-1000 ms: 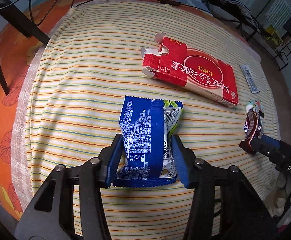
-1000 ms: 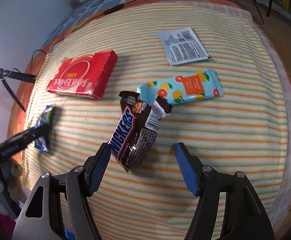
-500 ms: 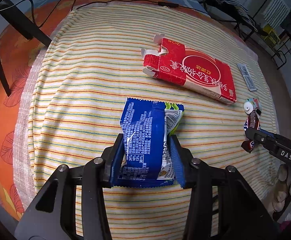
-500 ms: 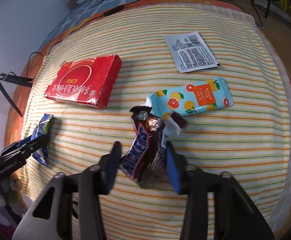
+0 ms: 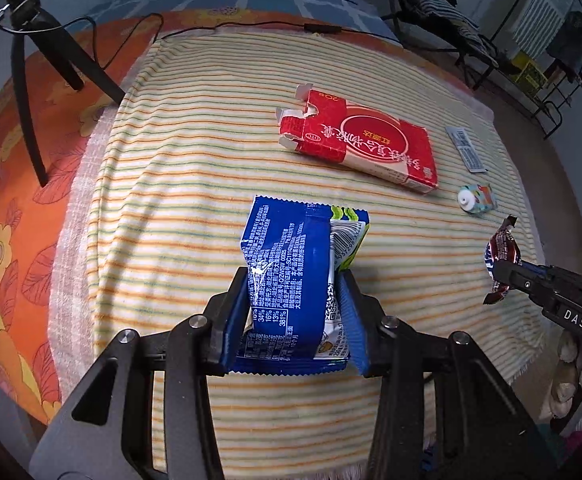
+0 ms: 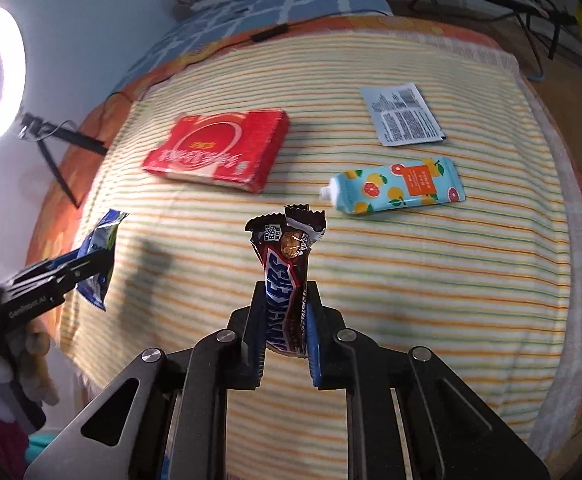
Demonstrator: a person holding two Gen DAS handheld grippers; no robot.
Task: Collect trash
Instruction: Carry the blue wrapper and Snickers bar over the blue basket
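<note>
The left tool (image 5: 295, 316) pinches a blue snack wrapper (image 5: 291, 276) between its 2 pads, lifted off the striped blanket (image 5: 179, 184). The right tool (image 6: 285, 328), its jaws having just been closing, grips a Snickers wrapper (image 6: 285, 276) upright above the blanket. Still lying there: a red carton (image 6: 219, 152) at 11 o'clock from that tool, a citrus-print tube (image 6: 399, 186) at 1 o'clock, a white sachet (image 6: 403, 114) beyond it.

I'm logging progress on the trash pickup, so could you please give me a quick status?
Left tool shut on blue wrapper. Right tool, just closed, grips Snickers wrapper. Red box, tube, sachet on blanket. Nothing blocking.
</note>
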